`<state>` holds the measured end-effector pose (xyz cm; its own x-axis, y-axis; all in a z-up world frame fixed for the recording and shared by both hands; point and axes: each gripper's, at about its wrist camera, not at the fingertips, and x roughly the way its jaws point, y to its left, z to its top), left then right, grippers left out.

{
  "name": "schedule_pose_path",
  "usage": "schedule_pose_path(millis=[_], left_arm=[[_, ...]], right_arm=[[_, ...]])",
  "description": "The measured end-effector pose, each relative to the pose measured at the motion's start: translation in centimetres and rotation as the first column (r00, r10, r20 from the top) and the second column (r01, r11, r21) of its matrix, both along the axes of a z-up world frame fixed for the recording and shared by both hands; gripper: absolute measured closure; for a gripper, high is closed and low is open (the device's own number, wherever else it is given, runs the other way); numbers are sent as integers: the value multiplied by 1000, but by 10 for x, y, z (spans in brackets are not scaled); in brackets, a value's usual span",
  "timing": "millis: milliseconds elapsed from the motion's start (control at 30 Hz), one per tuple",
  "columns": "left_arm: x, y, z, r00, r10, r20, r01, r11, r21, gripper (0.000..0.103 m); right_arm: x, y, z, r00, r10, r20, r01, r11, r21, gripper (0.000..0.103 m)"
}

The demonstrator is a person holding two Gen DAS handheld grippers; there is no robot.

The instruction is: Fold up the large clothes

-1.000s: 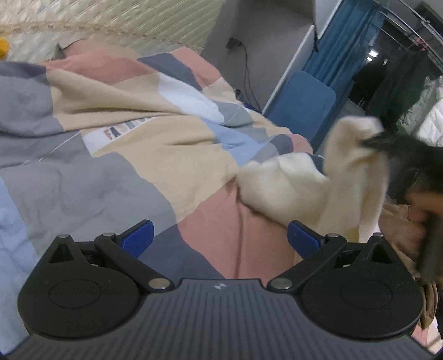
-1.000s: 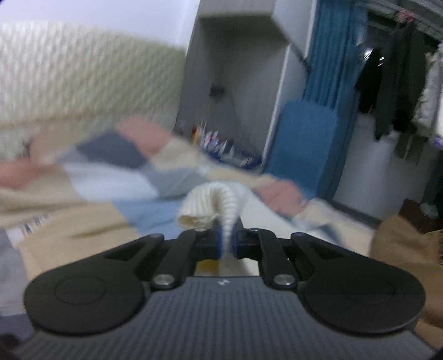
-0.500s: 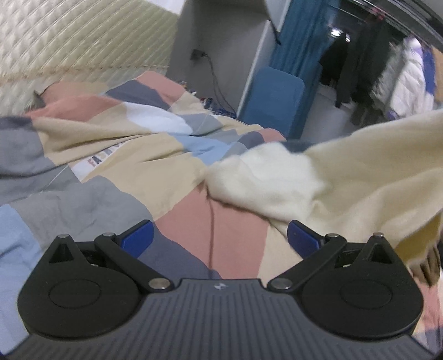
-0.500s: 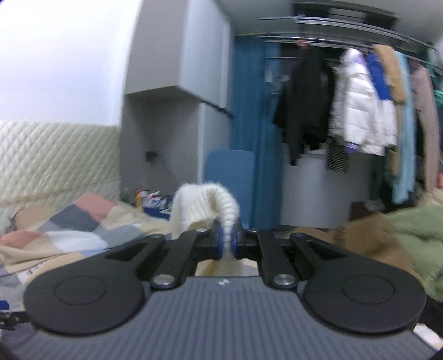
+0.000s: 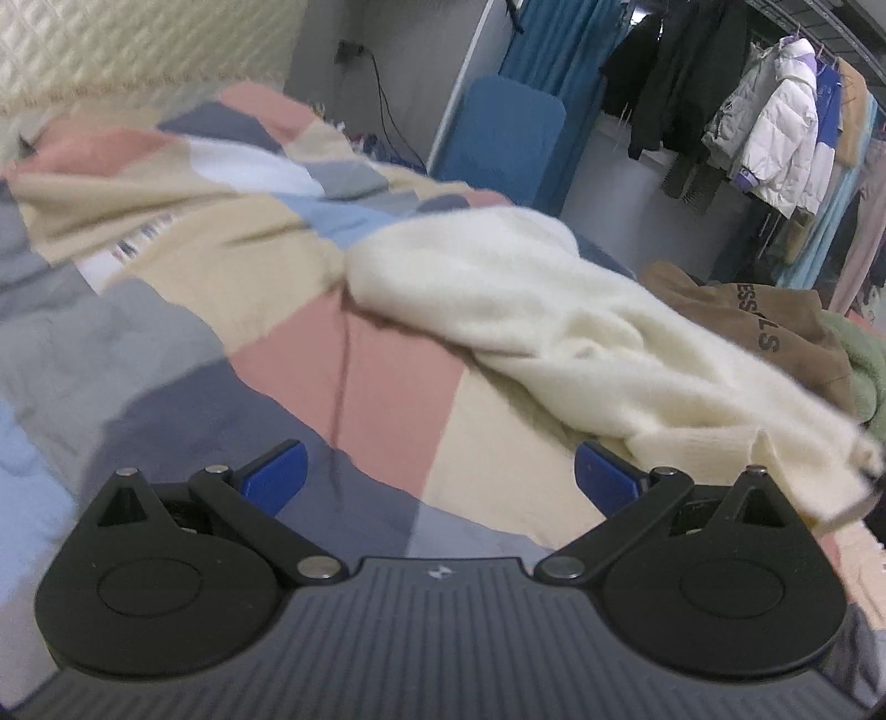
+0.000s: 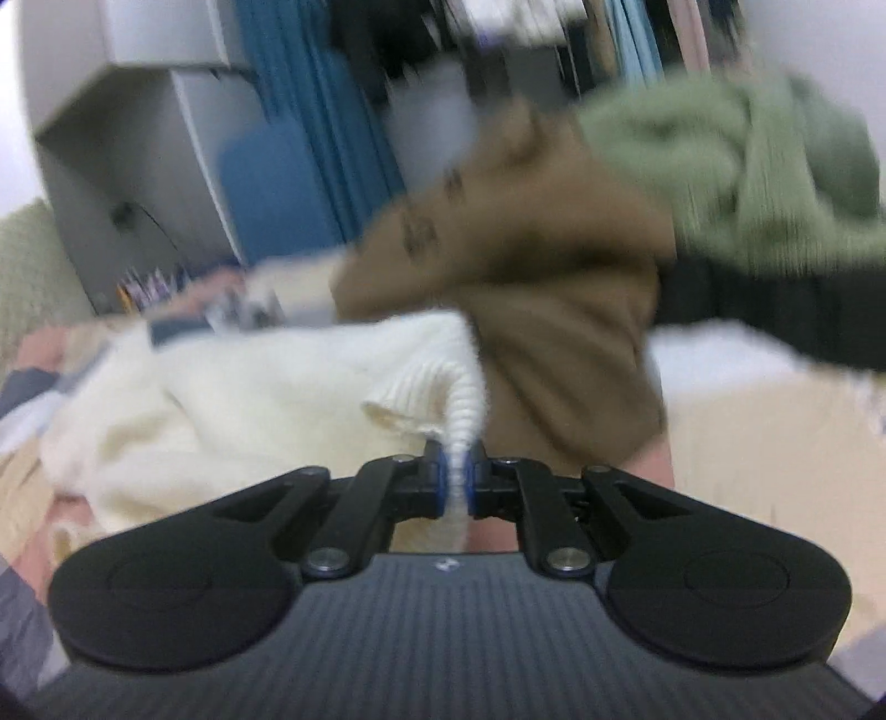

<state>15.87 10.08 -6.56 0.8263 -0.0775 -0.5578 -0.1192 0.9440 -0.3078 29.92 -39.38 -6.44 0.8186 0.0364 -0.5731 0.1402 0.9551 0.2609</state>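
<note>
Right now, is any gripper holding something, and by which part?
The right gripper pinches the cream sweater by a ribbed edge, probably a cuff or hem. The left gripper is open and holds nothing.

Bedroom: patchwork quilt [image 5: 183, 266] on bed, hanging coats [image 5: 775, 127], blue curtain [image 5: 554, 50].

The right gripper [image 6: 455, 481] pinches the ribbed edge of a cream sweater [image 6: 249, 399], which spreads away to the left over the patchwork bedspread [image 6: 33, 354]. Beyond it lie a brown garment [image 6: 542, 288] and a green one [image 6: 747, 166], both blurred. A blue curtain [image 6: 310, 99] hangs behind.
</note>
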Motion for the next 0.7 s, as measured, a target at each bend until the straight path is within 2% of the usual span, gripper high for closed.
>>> schedule_pose_path(millis=[33,100,167,200,233,267,300,333,433,500,600,700], left_arm=[[5,-1,-2,1000,-6,-5,6,1000,0,0],[15,-5,-6,1000,-14,-5,14,1000,6,0],[26,-7,-11,1000,-19,-16,19,1000,-25,0],[33,-6,-13,999,-20,-25,19,999,-36,0],[39,-7,-15,999,-21,-29,20,999,-48,0],[45,-7,-15,999,-22,-29,21,998,-54,0],[52,-8,-15,999,-23,-27,22,998,-58,0],[60,-8,-15,999,-23,-24,21,998,-66,0],[89,-6,-11,1000,-28,-11,27,995,-99,0],[107,-7,-8,1000,-30,-7,30,995,-93,1],[132,-13,-6,999,-46,13,47,997,-67,0],[158,-16,-12,998,-63,15,64,996,-59,0]], right_arm=[[5,0,-7,1000,0,-26,0,1000,21,91],[8,2,-12,1000,-6,-23,8,998,62,89],[10,6,-10,1000,-2,-24,3,998,67,87],[11,10,-8,1000,3,-25,-2,998,65,81],[11,8,-4,1000,7,-21,-6,998,70,67],[9,4,1,1000,13,-9,-12,996,86,57],[7,4,6,1000,17,15,-19,994,105,39],[1,-2,12,999,18,47,-23,993,116,35],[-15,-9,29,989,10,148,-23,996,88,32],[-10,-2,37,975,62,212,-68,997,23,26],[24,17,40,963,178,204,-169,984,-64,24],[74,37,35,934,292,204,-294,956,-23,24]])
